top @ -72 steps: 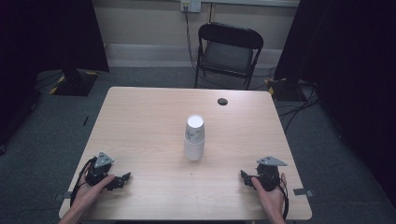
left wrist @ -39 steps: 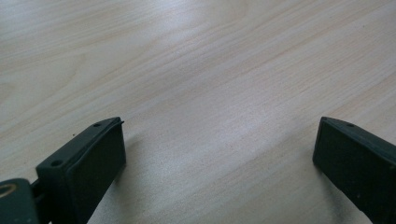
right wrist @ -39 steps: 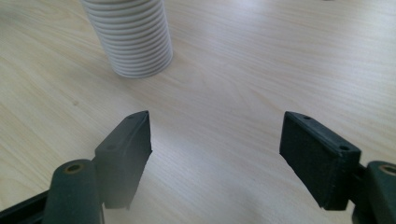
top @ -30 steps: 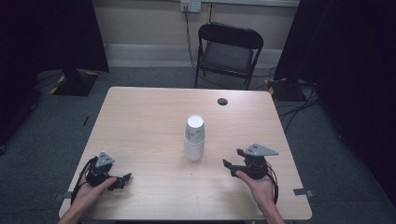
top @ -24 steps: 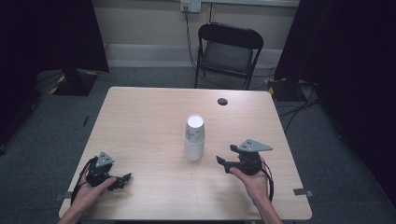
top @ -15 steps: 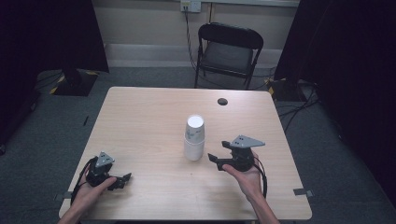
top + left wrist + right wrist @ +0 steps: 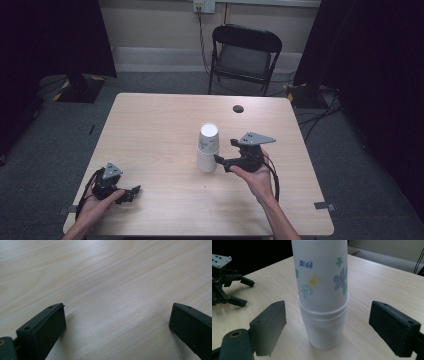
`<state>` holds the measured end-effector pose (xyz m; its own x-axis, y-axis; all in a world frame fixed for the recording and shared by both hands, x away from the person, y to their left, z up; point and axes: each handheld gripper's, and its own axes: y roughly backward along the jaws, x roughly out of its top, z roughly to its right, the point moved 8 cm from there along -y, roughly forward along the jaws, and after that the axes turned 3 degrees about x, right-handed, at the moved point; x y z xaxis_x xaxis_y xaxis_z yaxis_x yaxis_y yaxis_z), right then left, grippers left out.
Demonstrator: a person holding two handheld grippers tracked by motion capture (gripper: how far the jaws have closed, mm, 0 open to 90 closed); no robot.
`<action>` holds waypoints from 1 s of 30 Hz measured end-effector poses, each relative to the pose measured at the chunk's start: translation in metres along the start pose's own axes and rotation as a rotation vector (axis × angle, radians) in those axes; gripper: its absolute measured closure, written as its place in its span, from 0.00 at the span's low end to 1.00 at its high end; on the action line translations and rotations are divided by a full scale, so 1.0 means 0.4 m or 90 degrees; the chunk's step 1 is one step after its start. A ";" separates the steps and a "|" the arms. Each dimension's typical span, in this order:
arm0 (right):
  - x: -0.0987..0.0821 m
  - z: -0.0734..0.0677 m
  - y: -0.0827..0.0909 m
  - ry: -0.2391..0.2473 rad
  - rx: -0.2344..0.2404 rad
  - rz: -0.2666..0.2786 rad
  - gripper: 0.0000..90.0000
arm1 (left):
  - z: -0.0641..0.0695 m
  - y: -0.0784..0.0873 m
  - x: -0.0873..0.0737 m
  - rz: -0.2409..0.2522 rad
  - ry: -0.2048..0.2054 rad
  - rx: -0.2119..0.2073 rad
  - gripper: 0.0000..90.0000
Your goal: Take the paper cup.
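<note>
A stack of white paper cups [image 7: 207, 147] stands upside down near the middle of the table; flowers are printed on the top cup [image 7: 321, 272]. My right gripper [image 7: 222, 163] is open and sits just right of the stack, its jaws pointing at the lower cups. In the right gripper view the stack [image 7: 323, 322] stands between the two jaws, apart from both. My left gripper [image 7: 131, 192] rests open at the table's front left, held by a hand, with bare wood between its jaws [image 7: 117, 322].
The light wooden table [image 7: 150, 130] has a small dark round object [image 7: 238, 108] near its far edge. A black folding chair [image 7: 244, 55] stands behind the table. Cables lie on the floor at the right.
My right gripper has moved left from the table's front right corner up to the cup stack. The left gripper has stayed put.
</note>
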<state>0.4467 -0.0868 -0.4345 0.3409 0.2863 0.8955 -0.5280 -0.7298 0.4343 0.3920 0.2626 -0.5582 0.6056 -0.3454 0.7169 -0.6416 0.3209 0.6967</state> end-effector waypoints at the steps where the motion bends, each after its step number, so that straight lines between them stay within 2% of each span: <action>1: 0.004 0.000 -0.004 0.002 0.001 0.001 0.15 | 0.000 0.000 0.000 0.000 0.000 0.000 0.00; 11: 0.045 -0.013 -0.050 0.025 0.018 0.013 0.16 | 0.000 0.000 0.000 -0.002 -0.002 0.000 0.00; 15: 0.046 -0.011 -0.069 0.020 0.025 0.012 0.15 | 0.000 0.000 0.000 -0.002 -0.002 0.000 0.00; 19: 0.055 -0.002 -0.081 0.020 0.016 0.019 0.16 | 0.000 0.000 0.000 -0.001 0.000 0.000 0.00; 30: 0.069 0.004 -0.116 0.035 0.024 0.021 0.18 | 0.000 0.000 0.000 -0.002 0.000 -0.001 0.00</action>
<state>0.4819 -0.0463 -0.4302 0.2801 0.2947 0.9136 -0.5086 -0.7616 0.4016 0.3919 0.2625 -0.5583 0.6071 -0.3467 0.7150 -0.6390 0.3218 0.6986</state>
